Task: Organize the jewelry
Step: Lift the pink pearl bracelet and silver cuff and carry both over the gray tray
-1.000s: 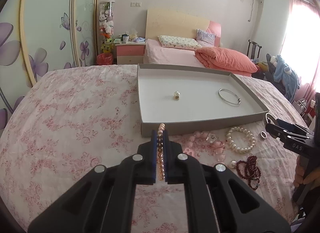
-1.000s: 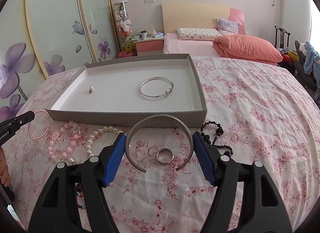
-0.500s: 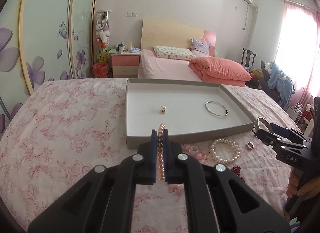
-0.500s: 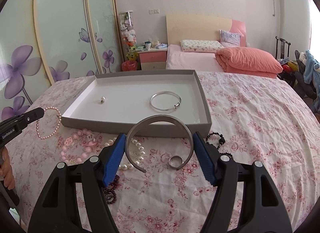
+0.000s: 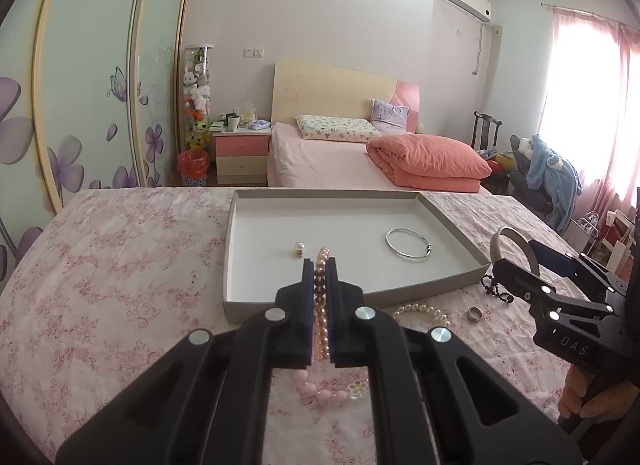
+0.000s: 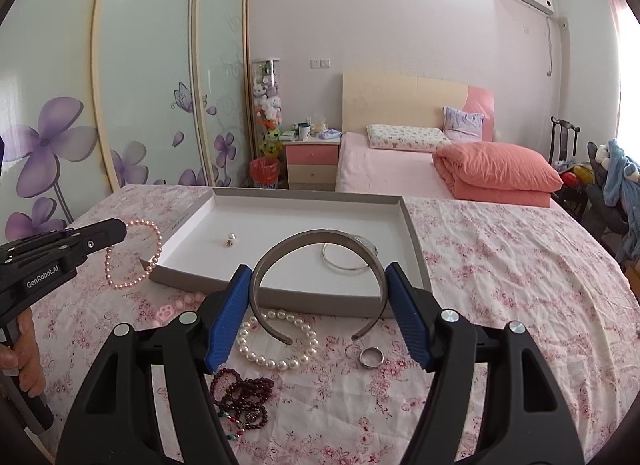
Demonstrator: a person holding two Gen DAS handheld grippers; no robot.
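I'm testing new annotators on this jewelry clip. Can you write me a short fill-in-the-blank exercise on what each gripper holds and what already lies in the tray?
1. The left gripper is shut on a pink ____ bracelet.
2. The right gripper holds an open metal ____ between its blue pads.
3. Inside the gray tray lie a thin silver bangle and a single pearl ____.
4. The small silver ring lies on the floral ____, outside the tray.

Missing words: pearl; cuff; earring; bedspread

tray (image 6: 412, 233) 1 | bracelets (image 6: 276, 339) 7 | ring (image 6: 371, 356) 1 | earring (image 6: 230, 240) 1
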